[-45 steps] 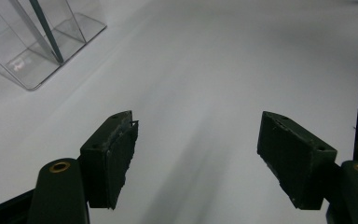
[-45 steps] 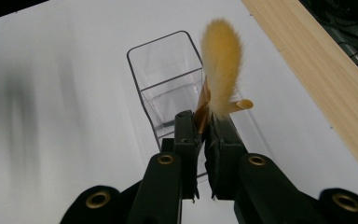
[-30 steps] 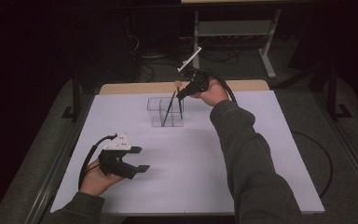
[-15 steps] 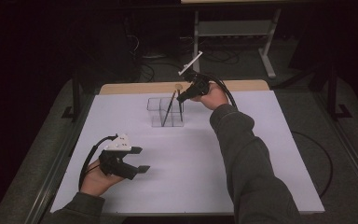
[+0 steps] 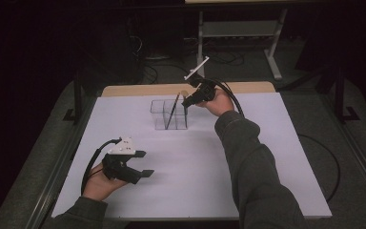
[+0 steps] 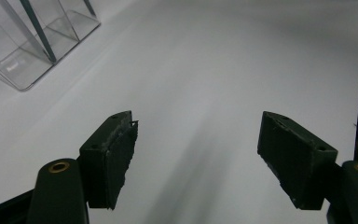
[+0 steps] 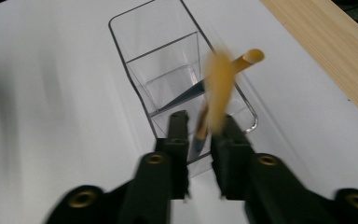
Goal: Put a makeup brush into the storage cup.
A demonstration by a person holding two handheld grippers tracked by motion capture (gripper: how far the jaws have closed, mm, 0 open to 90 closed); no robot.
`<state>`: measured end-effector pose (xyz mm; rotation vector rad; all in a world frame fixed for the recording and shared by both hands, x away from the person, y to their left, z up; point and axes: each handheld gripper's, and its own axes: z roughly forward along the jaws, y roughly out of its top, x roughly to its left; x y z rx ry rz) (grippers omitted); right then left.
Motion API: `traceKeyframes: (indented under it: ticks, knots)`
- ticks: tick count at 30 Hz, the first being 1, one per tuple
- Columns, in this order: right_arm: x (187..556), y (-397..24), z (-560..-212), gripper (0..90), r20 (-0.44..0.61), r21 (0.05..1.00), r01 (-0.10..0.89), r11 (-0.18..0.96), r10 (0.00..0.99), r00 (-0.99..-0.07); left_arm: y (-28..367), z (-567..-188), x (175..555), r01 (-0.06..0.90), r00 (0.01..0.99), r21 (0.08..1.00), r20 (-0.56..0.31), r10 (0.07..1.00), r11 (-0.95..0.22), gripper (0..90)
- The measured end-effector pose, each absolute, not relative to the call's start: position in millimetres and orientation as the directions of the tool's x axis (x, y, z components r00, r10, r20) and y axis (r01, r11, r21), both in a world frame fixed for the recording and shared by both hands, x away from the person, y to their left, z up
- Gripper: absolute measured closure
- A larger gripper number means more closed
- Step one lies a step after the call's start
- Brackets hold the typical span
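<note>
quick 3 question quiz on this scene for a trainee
1. True or false: the left claw holds a stick.
2. The yellow stick hangs over: A the clear box, B the wooden edge, C the floor.
3. Which claw is at the box?

Key
1. False: it is open and empty, apart from the box.
2. A.
3. The right claw; its jaws have just been opening, with the yellow stick between them.
</note>
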<state>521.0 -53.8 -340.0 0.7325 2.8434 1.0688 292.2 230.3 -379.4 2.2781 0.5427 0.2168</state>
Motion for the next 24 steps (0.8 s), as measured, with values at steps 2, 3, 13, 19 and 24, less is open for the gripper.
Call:
traceKeyframes:
  ticks: [2,3,13,19,24]
  knots:
    - [520,-55,-341,70.2,0.142,0.621,0.423,0.66,0.437,-0.888,231,-379,293,0.314,0.896,0.718,-0.007,0.444,-0.622,26.5]
    - [519,-56,-340,69.8,0.145,0.623,0.428,0.655,0.44,-0.886,231,-380,293,0.32,0.893,0.721,-0.013,0.451,-0.614,26.5]
    - [510,-70,-343,67.3,0.148,0.654,0.426,0.625,0.446,-0.883,233,-380,292,0.331,0.888,0.723,-0.022,0.459,-0.606,26.4]
    - [503,-79,-342,65.1,0.162,0.666,0.438,0.604,0.456,-0.875,235,-379,293,0.328,0.888,0.727,-0.02,0.46,-0.603,26.2]
    - [497,-86,-341,63.4,0.162,0.674,0.438,0.595,0.459,-0.873,234,-380,292,0.335,0.886,0.726,-0.026,0.463,-0.6,26.1]
